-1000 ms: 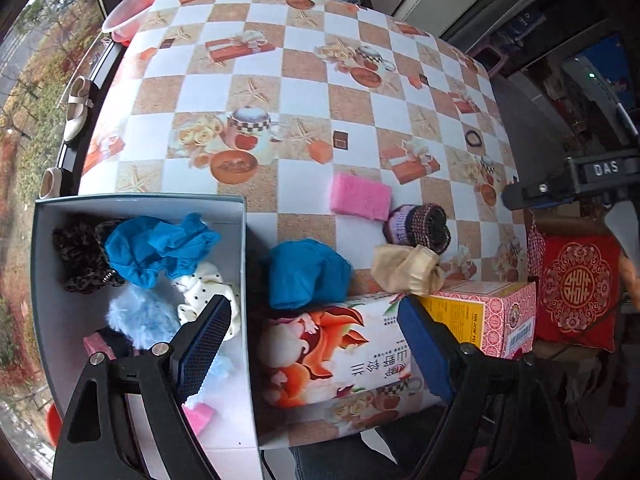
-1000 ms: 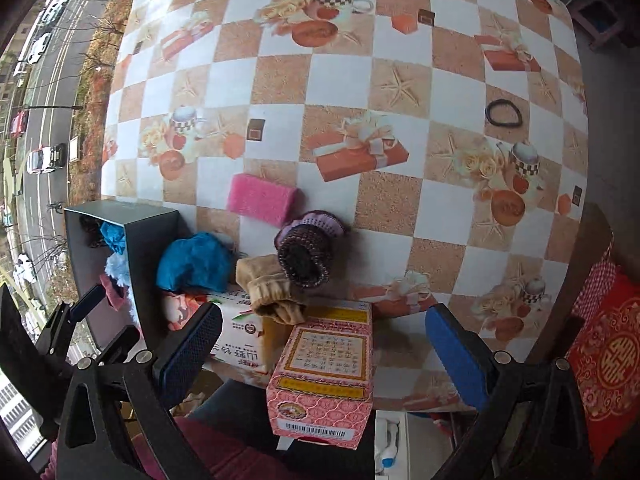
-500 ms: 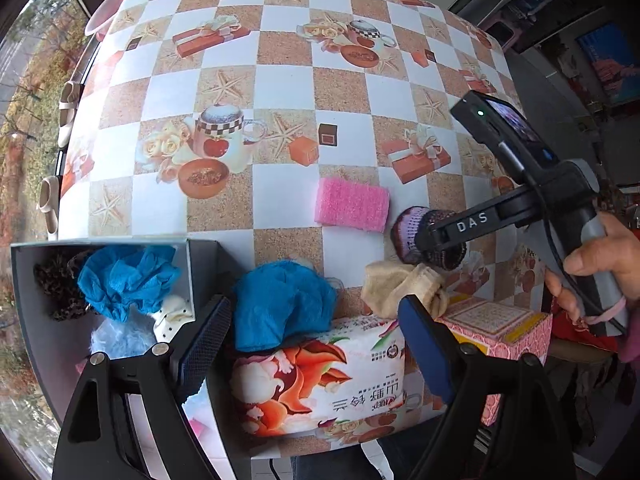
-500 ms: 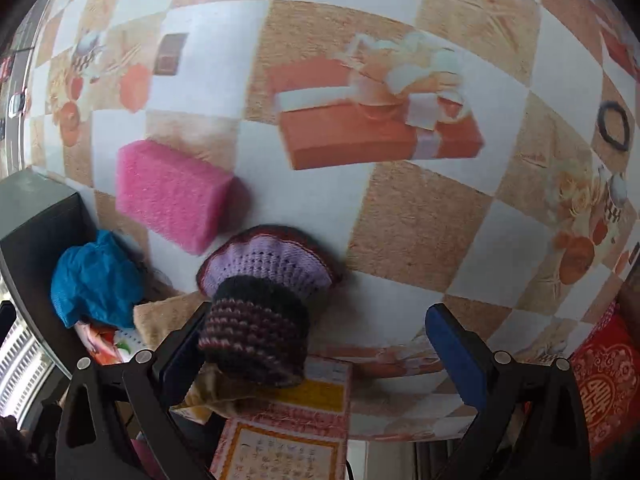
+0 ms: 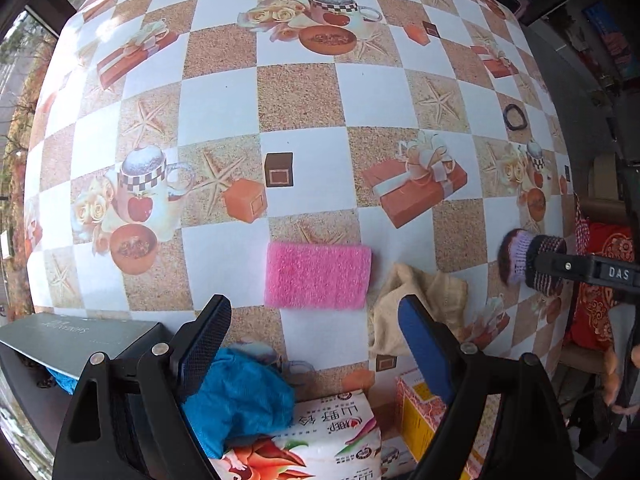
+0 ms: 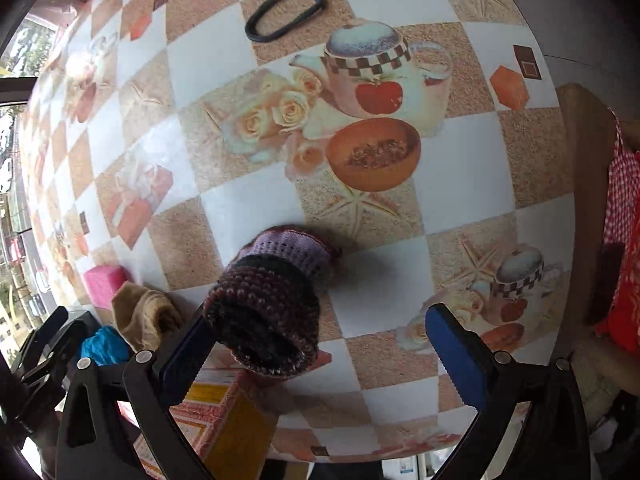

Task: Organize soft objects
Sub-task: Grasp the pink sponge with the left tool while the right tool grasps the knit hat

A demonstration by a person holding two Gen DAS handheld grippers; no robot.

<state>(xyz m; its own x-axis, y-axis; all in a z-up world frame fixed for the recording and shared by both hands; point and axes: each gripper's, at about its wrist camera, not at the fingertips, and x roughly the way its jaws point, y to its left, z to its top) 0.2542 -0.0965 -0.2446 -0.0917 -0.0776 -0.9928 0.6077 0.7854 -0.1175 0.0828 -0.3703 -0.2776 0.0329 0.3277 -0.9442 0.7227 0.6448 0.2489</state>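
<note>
Four soft bits on the table (image 5: pixel 304 104): one spongy pink rectangle (image 5: pixel 318 276), one crumpled beige cloth (image 5: pixel 424 296), one blue fuzzy wad (image 5: pixel 240 396), one knitted purple-black tube (image 6: pixel 272 300). Left gripper (image 5: pixel 316 344) fingers wide apart, empty. Right gripper (image 6: pixel 320 344) also spread, the knit against its left finger (image 6: pixel 188 348), unpinched.

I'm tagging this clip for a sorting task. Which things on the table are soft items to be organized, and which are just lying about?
Belongs to the job:
pink sponge
knitted cuff
beige cloth
blue cloth
grey box

Just lying about:
tissue pack
pink carton
black ring
</note>
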